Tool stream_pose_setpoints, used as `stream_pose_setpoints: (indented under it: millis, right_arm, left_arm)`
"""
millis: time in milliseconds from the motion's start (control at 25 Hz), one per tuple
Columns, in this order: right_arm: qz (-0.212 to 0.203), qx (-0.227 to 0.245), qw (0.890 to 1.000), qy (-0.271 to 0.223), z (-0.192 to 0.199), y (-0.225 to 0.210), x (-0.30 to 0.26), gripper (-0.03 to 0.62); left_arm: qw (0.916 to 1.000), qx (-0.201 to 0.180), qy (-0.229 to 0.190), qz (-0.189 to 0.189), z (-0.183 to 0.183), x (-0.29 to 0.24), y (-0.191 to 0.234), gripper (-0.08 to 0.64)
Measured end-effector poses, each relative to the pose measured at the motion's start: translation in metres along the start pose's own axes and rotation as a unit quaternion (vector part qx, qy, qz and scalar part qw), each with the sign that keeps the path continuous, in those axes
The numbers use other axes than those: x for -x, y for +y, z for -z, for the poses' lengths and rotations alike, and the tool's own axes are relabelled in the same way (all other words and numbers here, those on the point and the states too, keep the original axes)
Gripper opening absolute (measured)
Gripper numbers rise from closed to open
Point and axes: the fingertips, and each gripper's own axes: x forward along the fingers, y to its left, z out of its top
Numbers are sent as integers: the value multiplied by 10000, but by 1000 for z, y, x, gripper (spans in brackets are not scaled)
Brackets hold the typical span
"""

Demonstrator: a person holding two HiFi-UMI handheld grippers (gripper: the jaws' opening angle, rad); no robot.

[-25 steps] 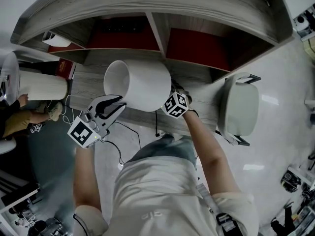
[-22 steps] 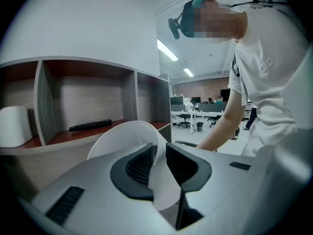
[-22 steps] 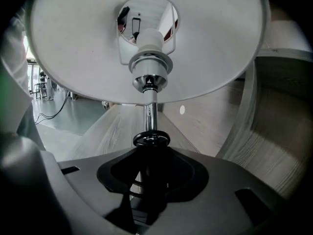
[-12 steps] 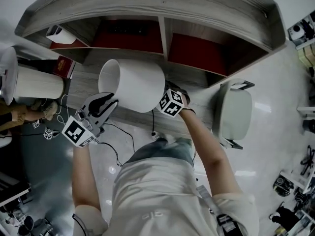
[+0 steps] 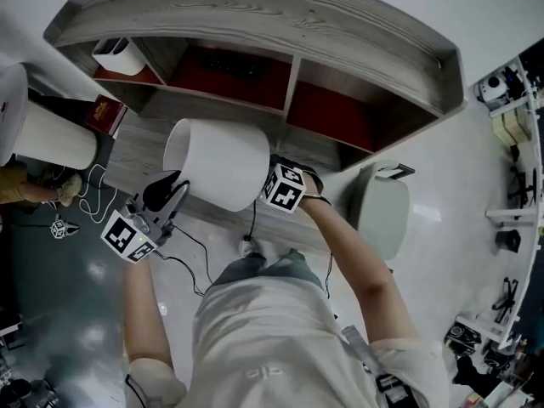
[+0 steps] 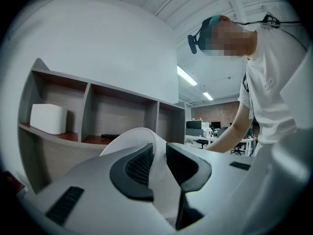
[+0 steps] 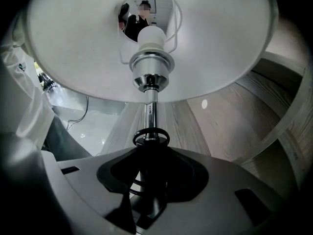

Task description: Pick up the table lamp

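Though the table lamp (image 5: 217, 164) is meant only to be picked up, that looks largely done: it hangs tilted between the two grippers above the grey desk (image 5: 127, 155), its open top turned to the left, and I see no part of it resting on the wood. The left gripper (image 6: 157, 158) has its jaws pinched on the thin rim of the white shade (image 6: 129, 137), one pad inside and one outside. The right gripper (image 7: 149, 173) is clamped round the dark lower column of the lamp, with the chrome stem (image 7: 151, 109) and the bulb (image 7: 153, 35) rising beyond it. What is left, by my judgement, is to bring it clear and hold it steady. On the far side, the shelf unit (image 5: 255, 15) overhangs the desk, and its upright divider (image 5: 291, 79) stands just beyond the shade, so there is little room there. To the left stands another white shade (image 5: 51, 134), apart from this one; to the right, a chair (image 5: 382, 215). The near side, toward the person, is open floor. A cord (image 5: 252, 223) drops over the near desk edge; I cannot tell whether it belongs to the lamp, and it could tug if it does.
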Motion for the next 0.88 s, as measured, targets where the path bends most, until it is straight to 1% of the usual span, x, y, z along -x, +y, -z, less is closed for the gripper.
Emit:
stream_pose_setpoints:
  millis: [240,520,720,880]
  right_arm:
    - [-281,204,9985,416,2,19,21,176]
    - [-483,406,9937,922,15,41,39,176]
    - [-658,431,9911,1071,21,60,54,176]
    - [-752,430,9884,1246,33,72,61,176]
  left_arm:
    - [9986,295,-308,-300,-4,18,-11,97]
    - [9940,612,-626,-658,1,36,-29,97]
    - [9895,858,-816,-824,8,45,-44,97]
    - [9868,931,-962,-913,10,47,-57,97]
